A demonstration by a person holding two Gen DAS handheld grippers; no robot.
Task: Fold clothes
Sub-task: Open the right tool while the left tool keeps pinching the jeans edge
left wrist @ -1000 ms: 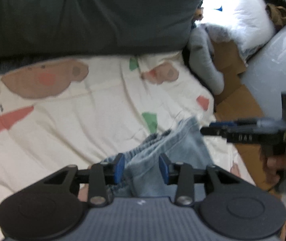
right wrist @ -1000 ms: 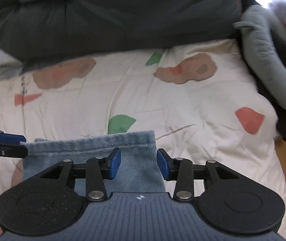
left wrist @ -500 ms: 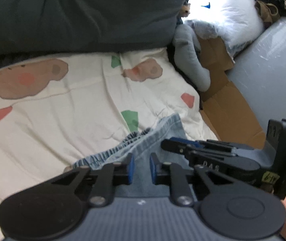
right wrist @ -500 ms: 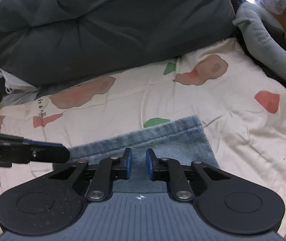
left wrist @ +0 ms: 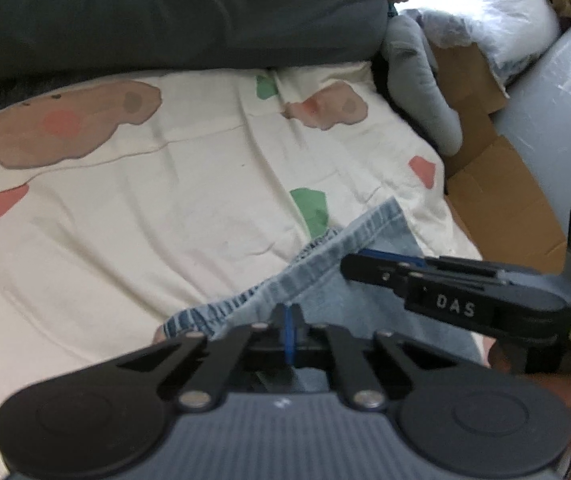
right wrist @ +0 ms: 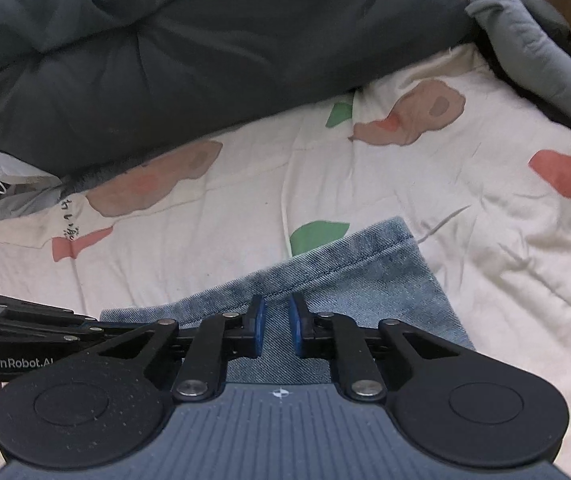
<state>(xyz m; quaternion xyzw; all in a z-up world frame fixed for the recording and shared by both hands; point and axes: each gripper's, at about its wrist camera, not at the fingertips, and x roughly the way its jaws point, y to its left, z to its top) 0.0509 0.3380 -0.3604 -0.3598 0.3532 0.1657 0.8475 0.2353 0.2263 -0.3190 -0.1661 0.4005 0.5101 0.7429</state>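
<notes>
The left gripper (left wrist: 288,330) is pressing its blue pads together on the hemmed edge of the jeans (left wrist: 337,280), which are lying on the patterned bedsheet (left wrist: 165,208) near its front edge, just beside a green patch. To its right, the right gripper (right wrist: 275,326) is closing its jaws around the same stitched hem, denim sitting between the pads, though a narrow gap is showing and I cannot tell whether they are pressing yet. Judging by this, the fold is only getting under way: both tools are taking hold of one end (presumably to carry it over), and the fold itself is not yet made. Further right, a cardboard box (left wrist: 497,200) is lying opened out; nothing is showing inside it
</notes>
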